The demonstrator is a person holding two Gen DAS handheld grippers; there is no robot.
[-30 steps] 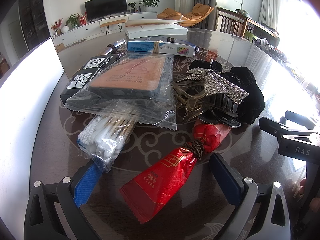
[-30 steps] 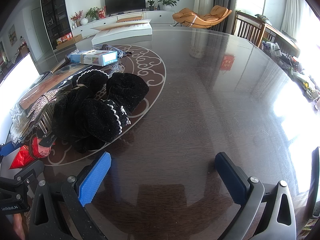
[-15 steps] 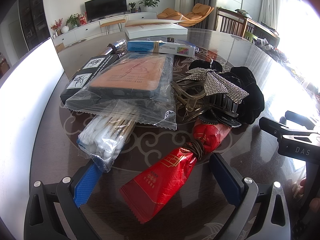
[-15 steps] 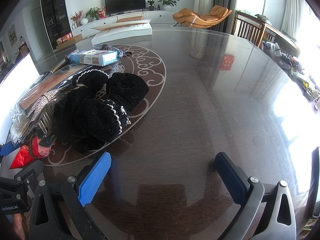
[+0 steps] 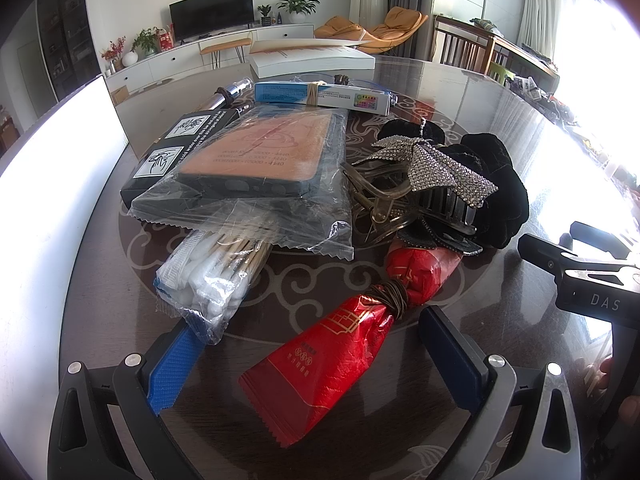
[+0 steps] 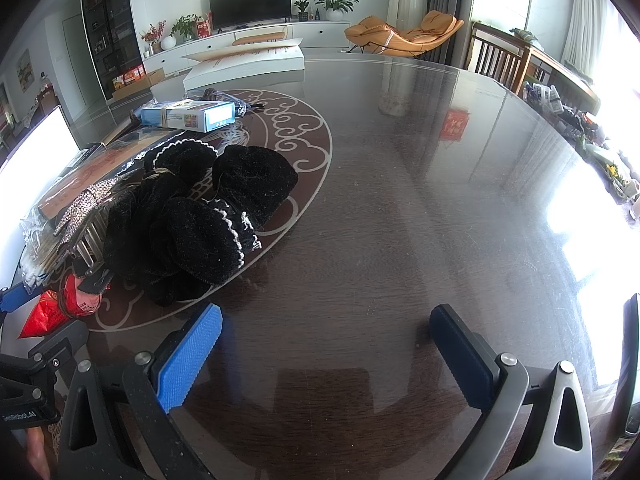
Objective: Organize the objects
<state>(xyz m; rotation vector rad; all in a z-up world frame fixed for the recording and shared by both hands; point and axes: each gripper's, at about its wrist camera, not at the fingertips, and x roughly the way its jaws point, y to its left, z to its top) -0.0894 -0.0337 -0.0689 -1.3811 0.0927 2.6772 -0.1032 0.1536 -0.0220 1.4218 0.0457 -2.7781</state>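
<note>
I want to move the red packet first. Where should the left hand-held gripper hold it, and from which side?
Grip the red packet at its flat near end, below the brown band. Come straight forward with the open left hand-held gripper; that end lies free on the table, while the far end is tucked under the hair clips.

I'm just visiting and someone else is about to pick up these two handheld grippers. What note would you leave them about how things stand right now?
Left gripper: open, holding nothing, the red packet lying between its fingers.
Right gripper: open, holding nothing, over bare table.
Everything sits in one heap on the table's patterned centre: cotton swabs, a bagged tablet-like item on a black box, a blue box, a rhinestone hair clip, black scrunchies.
Done: nothing looks sorted yet.
Left: sorting the whole heap; the red packet is probably the easiest first grab.
</note>
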